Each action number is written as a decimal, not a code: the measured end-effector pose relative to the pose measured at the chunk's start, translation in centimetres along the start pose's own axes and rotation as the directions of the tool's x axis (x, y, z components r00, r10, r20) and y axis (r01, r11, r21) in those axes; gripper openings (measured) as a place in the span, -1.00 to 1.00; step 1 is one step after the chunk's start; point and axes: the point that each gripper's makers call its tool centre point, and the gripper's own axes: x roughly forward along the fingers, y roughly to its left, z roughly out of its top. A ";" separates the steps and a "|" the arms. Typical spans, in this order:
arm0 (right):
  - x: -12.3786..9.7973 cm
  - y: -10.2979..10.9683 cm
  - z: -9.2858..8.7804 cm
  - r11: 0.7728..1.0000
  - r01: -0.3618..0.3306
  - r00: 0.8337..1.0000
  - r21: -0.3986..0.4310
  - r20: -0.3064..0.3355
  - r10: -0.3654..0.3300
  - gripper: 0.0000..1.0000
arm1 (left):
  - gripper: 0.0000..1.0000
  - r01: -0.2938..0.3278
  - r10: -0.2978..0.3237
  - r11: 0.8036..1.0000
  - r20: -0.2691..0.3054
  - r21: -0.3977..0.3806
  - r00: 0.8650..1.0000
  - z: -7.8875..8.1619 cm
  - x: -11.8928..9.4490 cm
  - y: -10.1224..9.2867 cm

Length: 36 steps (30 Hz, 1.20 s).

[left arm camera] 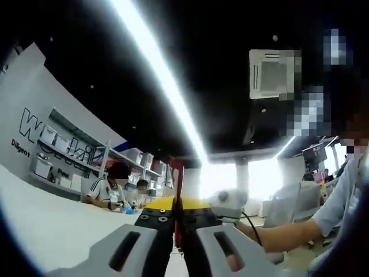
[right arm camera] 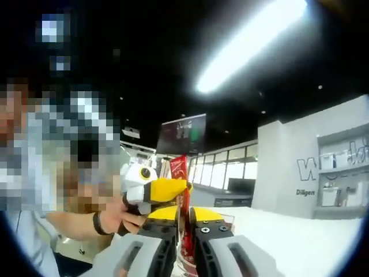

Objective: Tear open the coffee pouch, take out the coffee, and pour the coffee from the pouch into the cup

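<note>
Coffee pouch, a slim red foil sachet (right arm camera: 180, 173), stands upright in the air above the white worktop (left arm camera: 52, 231), between both pairs of tongs. The left tongs (left arm camera: 177, 222) are closed on the sachet's edge. The right tongs (right arm camera: 183, 231) are likewise clamped on it from the opposite side. In the right gripper view, the left tongs' yellow-tipped body appears beside the sachet. To tear cleanly, keep both grips close together at the top edge and part them in opposing directions, holding the pouch upright to avoid spillage.
</note>
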 end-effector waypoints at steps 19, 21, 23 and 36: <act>-0.3 0.1 -0.9 1.000 0.012 0.999 -0.029 -0.030 -0.013 -0.94 | -0.78 -0.045 0.045 0.999 0.002 -0.011 0.999 -0.9 0.5 0.3; -0.3 0.1 -0.9 0.999 0.008 1.000 -0.036 -0.026 -0.009 -0.94 | -0.78 -0.042 0.042 0.999 -0.006 -0.008 0.999 -1.2 0.6 0.2; -0.3 0.1 -0.9 0.999 0.010 1.000 -0.044 -0.029 -0.012 -0.94 | -0.82 -0.042 0.042 0.999 -0.009 -0.004 0.999 -1.3 0.5 0.2; -1.1 -0.2 -0.5 1.000 0.027 1.000 -0.009 0.013 -0.027 -0.92 | -0.88 -0.041 0.042 0.999 0.041 -0.023 0.998 0.1 0.3 0.3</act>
